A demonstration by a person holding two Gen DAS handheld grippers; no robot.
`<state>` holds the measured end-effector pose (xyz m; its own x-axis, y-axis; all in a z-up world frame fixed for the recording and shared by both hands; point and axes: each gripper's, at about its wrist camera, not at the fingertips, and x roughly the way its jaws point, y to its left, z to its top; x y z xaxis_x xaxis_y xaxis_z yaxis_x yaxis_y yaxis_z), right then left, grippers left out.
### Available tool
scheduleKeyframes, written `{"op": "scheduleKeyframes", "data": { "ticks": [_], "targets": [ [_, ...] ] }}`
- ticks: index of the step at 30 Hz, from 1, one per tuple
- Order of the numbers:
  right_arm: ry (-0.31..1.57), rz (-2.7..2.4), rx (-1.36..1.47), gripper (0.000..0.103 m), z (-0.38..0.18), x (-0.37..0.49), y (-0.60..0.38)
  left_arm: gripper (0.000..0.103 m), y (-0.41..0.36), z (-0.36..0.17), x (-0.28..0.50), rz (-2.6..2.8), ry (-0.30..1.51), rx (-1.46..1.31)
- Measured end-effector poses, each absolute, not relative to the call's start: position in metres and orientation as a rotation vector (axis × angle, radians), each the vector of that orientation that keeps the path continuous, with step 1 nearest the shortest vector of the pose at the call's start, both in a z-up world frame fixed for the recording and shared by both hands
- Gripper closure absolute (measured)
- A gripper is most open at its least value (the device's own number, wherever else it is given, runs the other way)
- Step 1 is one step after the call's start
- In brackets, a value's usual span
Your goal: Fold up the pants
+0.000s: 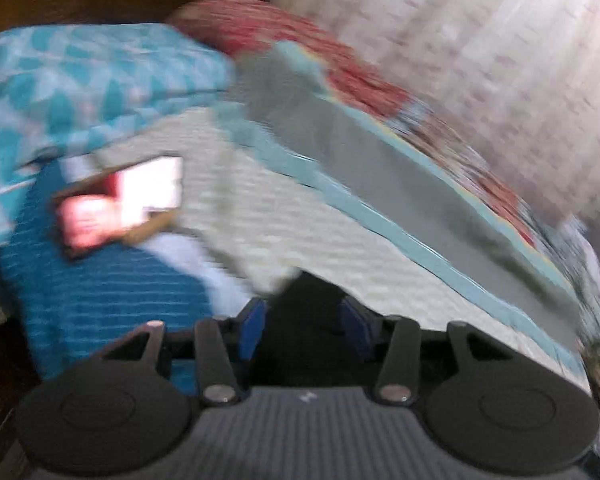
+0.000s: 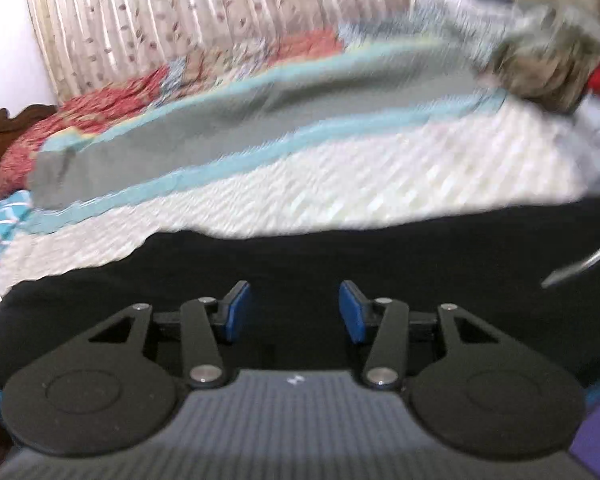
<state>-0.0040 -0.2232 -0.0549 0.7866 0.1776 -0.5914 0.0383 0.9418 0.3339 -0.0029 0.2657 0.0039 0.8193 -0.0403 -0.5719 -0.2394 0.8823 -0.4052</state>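
One black pair of pants [image 2: 340, 248] lies across the near edge of one white textured bedspread [image 2: 340, 168]. One grey blanket with teal borders [image 2: 220, 120] stretches behind it; one red patterned cover [image 2: 80, 112] sits far left. One teal patterned pillow [image 1: 80, 80] and one red-and-white booklet [image 1: 120, 204] appear left. Two grippers: left gripper [image 1: 304, 328], right gripper [image 2: 296, 312], each with two blue pads.

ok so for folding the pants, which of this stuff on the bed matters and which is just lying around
Belongs to the job:
- black pants
- left gripper, jaws apart
- right gripper, jaws apart

Just lying about:
- grey blanket with teal edge
- red patterned quilt
- teal patterned pillow
- white bedspread
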Motion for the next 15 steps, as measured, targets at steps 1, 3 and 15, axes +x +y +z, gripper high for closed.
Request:
{"op": "scheduleKeyframes", "data": {
  "ticks": [1, 3, 15],
  "targets": [
    [0.707, 0.074, 0.37, 0.051, -0.066, 0.001, -0.223, 0.061, 0.25, 0.001, 0.003, 0.08, 0.628, -0.456],
    [0.813, 0.077, 0.394, 0.055, -0.095, 0.013, -0.223, 0.06, 0.215, -0.016, 0.023, 0.014, 0.709, -0.401],
    [0.354, -0.404, 0.706, 0.034, -0.077, -0.134, -0.411, 0.064, 0.163, -0.035, 0.053, 0.103, 0.95, -0.253]
  ]
}}
